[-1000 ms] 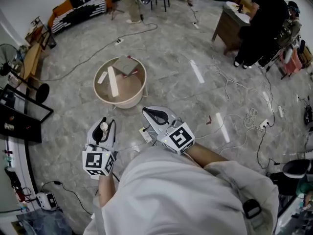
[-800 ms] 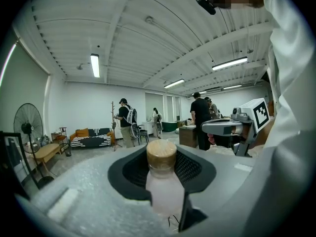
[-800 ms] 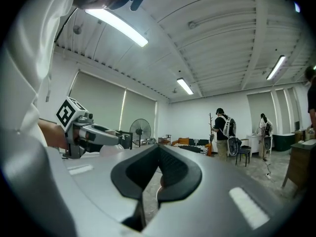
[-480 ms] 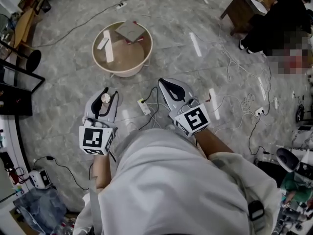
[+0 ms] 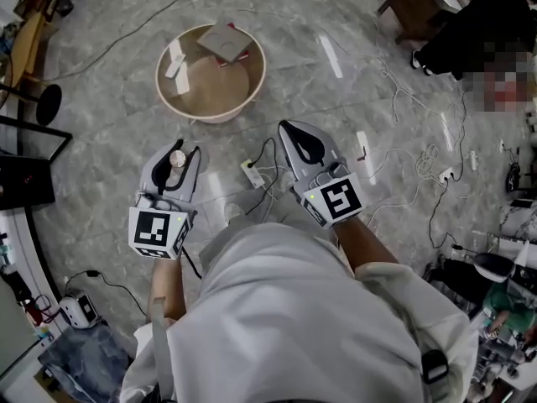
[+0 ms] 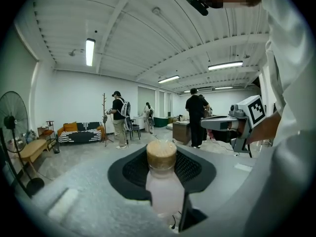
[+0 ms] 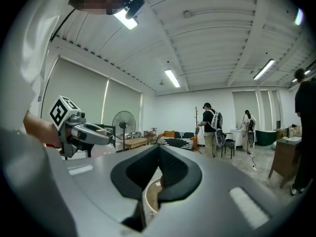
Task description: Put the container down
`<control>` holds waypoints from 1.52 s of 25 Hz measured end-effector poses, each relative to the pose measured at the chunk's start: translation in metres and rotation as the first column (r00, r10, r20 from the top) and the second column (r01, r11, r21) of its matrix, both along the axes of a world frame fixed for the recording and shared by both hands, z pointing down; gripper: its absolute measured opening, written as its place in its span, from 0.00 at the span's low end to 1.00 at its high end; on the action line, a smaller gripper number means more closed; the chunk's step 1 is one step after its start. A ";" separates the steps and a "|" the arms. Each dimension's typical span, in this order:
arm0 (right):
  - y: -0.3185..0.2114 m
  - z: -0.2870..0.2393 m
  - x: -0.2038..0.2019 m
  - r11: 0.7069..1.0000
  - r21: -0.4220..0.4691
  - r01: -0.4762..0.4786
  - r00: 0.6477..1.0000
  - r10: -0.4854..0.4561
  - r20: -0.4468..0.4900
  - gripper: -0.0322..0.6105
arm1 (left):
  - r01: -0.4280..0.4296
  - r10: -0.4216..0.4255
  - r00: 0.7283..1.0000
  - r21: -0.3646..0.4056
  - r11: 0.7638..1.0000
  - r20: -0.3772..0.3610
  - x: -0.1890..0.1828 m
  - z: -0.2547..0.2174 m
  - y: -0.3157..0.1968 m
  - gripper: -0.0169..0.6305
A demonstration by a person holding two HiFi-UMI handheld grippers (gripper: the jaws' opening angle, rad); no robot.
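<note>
floor: grey marbled tiles [image 5: 109,141] with loose cables [image 5: 419,187] and a white power strip [image 5: 252,173] lying between the two grippers in the head view.
basin: round beige tub [image 5: 262,72] on the floor beyond the grippers, with a flat square board [image 5: 225,40] and pale strips [image 5: 176,57] inside.
left gripper: the left gripper [image 5: 185,147] is held out in front of the white-shirted wearer [image 5: 294,326], marker cube [image 5: 158,232] at its rear; its jaws are clamped on the container.
container: pale, translucent bottle [image 6: 164,186] with a cork-coloured cap [image 6: 161,154], lying along the left jaws with the cap towards the tips; it is off the floor and well apart from the basin.
right gripper: the right gripper [image 5: 287,127] is level with the left one, cube [image 5: 338,201] behind; its jaw tips meet with nothing gripped, and the basin rim shows through the slot below them.
room behind: white hall with ceiling strip lights, a standing fan [image 6: 12,127], a striped sofa [image 6: 79,131] and people standing by a desk [image 6: 197,117].
</note>
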State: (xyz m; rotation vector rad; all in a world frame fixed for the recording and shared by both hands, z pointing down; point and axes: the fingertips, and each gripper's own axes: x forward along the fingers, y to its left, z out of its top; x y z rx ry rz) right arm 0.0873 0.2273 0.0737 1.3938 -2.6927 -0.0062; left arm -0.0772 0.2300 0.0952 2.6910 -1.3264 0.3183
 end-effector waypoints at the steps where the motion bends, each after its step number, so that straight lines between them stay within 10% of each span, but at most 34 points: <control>1: -0.007 0.002 0.001 1.000 -0.002 0.001 1.000 -0.001 0.000 0.05 | 0.005 -0.005 1.000 -0.003 1.000 0.001 -0.001 0.002 -0.006 0.22; 22: -0.192 0.040 0.076 0.942 -0.045 0.333 0.943 -0.334 0.004 0.05 | 0.368 -0.368 0.930 -0.007 0.930 -0.002 0.059 0.019 -0.150 0.22; 38: -0.259 0.126 0.018 0.955 -0.077 0.286 0.958 -0.286 0.002 0.05 | 0.335 -0.336 0.941 0.012 0.942 0.040 0.019 0.129 -0.241 0.22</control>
